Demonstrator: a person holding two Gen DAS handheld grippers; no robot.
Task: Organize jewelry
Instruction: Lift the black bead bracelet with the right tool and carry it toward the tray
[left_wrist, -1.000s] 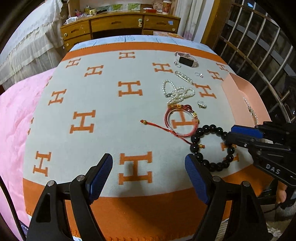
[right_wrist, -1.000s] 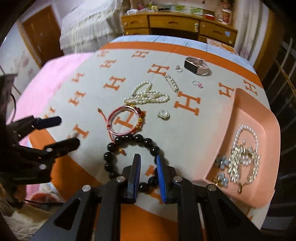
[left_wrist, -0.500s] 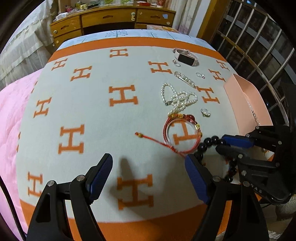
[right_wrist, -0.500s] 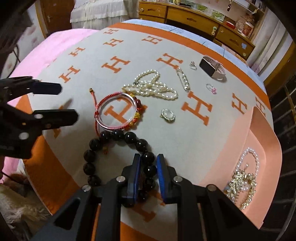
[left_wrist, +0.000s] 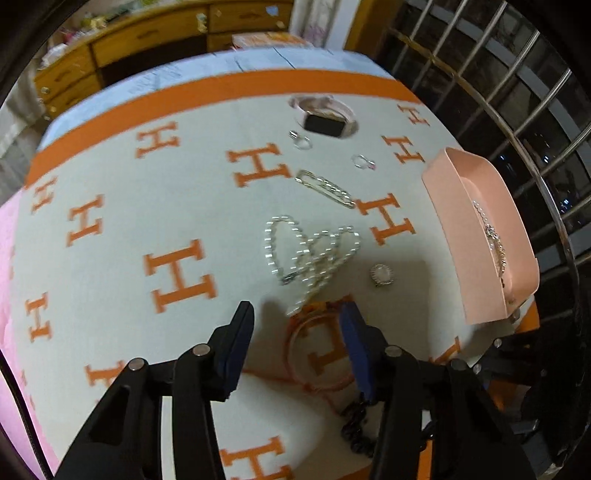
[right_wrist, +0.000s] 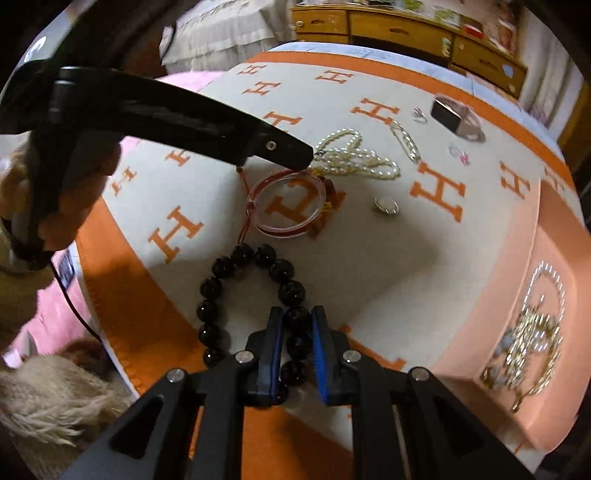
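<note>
Black bead bracelet on H-print blanket beside pink tray, clamped betw. right claw pads; left claw closing over red bangle, not yet gripping.

The only readable sign is the letter H, woven in orange again and again across the pale blanket. In the left wrist view the H's run from the upper left down to the bottom centre; in the right wrist view they spread from the top centre to the lower left. No other text, label or number can be read.
</note>
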